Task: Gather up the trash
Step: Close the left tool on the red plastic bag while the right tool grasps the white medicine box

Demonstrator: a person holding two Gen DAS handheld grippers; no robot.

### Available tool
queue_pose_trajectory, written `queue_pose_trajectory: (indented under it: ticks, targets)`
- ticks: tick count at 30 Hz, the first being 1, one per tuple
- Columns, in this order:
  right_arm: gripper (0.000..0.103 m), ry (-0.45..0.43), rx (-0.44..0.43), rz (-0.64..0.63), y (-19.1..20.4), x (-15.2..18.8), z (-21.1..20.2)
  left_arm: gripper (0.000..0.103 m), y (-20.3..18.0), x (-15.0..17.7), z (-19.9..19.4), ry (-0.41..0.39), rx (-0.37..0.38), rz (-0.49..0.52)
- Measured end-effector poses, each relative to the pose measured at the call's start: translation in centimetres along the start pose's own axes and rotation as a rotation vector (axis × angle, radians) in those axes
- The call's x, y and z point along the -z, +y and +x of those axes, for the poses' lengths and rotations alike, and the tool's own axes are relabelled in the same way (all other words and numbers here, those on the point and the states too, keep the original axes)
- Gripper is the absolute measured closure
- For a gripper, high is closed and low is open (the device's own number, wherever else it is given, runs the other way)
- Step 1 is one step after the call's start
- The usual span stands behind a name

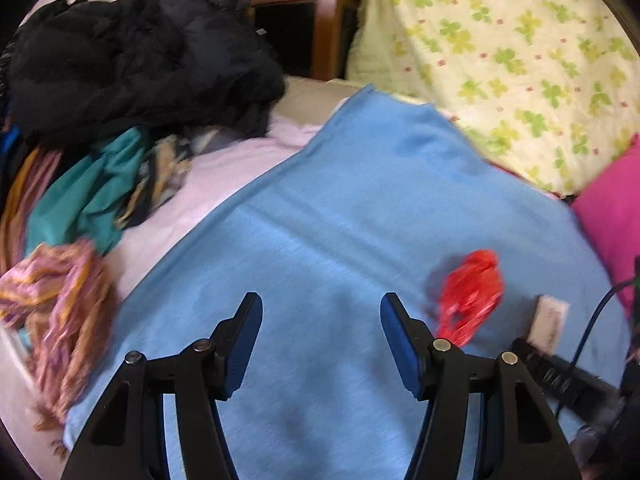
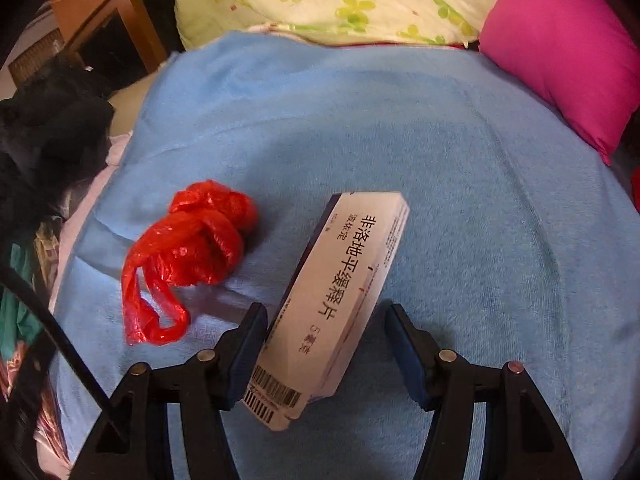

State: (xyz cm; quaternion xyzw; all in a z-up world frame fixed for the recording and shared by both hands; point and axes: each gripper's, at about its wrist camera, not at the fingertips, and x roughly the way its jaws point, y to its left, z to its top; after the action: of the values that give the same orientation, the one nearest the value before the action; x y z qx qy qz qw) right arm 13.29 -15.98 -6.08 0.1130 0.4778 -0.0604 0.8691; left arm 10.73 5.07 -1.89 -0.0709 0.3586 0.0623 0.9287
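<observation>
A crumpled red plastic bag [image 2: 192, 248] lies on the blue blanket [image 2: 440, 160]. Just right of it lies a white medicine box [image 2: 340, 288] with printed characters and a barcode. My right gripper [image 2: 326, 312] straddles the box's near half: the left pad touches its side, and a strip of blanket shows between the box and the right pad. In the left wrist view my left gripper [image 1: 320, 308] hovers open and empty over the blanket [image 1: 340, 200], with the red bag [image 1: 470, 292] just right of its right finger. The box [image 1: 550, 320] is further right.
A pile of black clothes [image 1: 140, 60] and coloured fabrics [image 1: 80, 200] lies left of the blanket. A floral quilt [image 1: 500, 60] and a pink pillow [image 2: 560, 48] sit behind it. A wooden cabinet [image 1: 288, 20] stands at the back. A dark cable [image 1: 592, 320] hangs at the right.
</observation>
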Motion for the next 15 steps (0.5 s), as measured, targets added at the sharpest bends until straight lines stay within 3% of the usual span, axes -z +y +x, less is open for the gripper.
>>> queue_pose_trajectory:
  ticks: [1, 3, 6, 9, 12, 15]
  targets:
    - [0.053, -0.008, -0.003, -0.013, -0.3, 0.0, -0.2, 0.041, -0.6, -0.3, 0.2, -0.010, 0.023, 0.013]
    - [0.060, -0.004, -0.030, -0.039, -1.5, 0.1, -0.6, 0.040, -2.1, -0.8, 0.7, -0.015, 0.077, 0.041]
    - [0.063, -0.002, -0.044, -0.034, -3.7, 0.4, -1.5, 0.031, -4.3, -1.3, 1.5, -0.016, 0.149, 0.087]
    - [0.063, -0.016, -0.073, -0.016, -6.7, 1.4, -3.5, 0.030, -7.3, -1.3, 2.8, -0.003, 0.183, 0.169]
    - [0.063, -0.033, -0.089, -0.006, -9.0, 2.7, -5.6, 0.030, -8.9, -1.2, 4.8, 0.048, 0.199, 0.209]
    - [0.063, -0.050, -0.126, 0.015, -10.9, 4.4, -7.9, 0.030, -9.2, -0.9, 6.9, 0.118, 0.206, 0.187]
